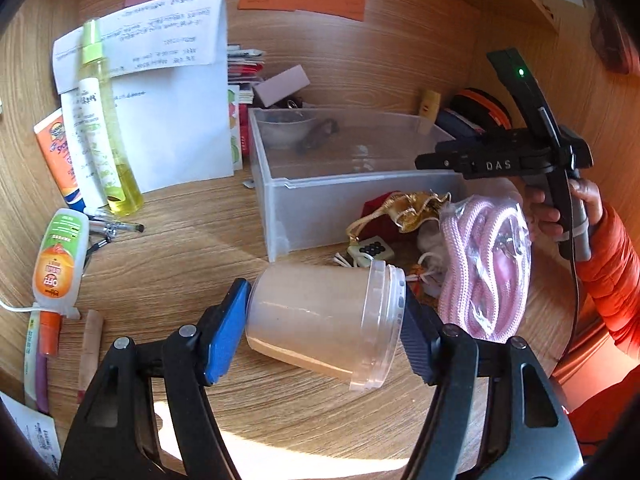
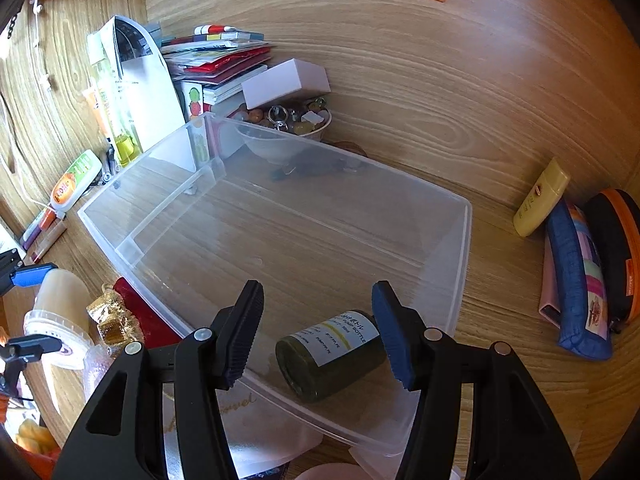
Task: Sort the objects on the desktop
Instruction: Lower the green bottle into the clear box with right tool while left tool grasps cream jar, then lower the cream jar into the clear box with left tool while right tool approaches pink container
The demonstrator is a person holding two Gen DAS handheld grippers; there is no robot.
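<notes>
My left gripper (image 1: 324,326) is shut on a frosted plastic jar (image 1: 320,322), held sideways by its base and its open rim just above the desk; the jar also shows in the right wrist view (image 2: 60,304). A clear plastic bin (image 1: 280,184) stands behind it. My right gripper (image 2: 318,334) is open above the near end of the bin (image 2: 466,216), and a dark green pump bottle (image 2: 330,354) lies on its side on the bin floor between the fingers, untouched. The right gripper's body shows in the left wrist view (image 1: 512,160), over the bin's right end.
Pink rope in a bag (image 1: 484,268), a gold and red pouch (image 1: 404,208) and small trinkets lie by the bin. Spray bottle (image 1: 104,120), tubes, pens and papers lie left. Books, a bowl of beads (image 2: 296,120), a yellow tube (image 2: 540,200) and pencil cases (image 2: 580,280) ring the bin.
</notes>
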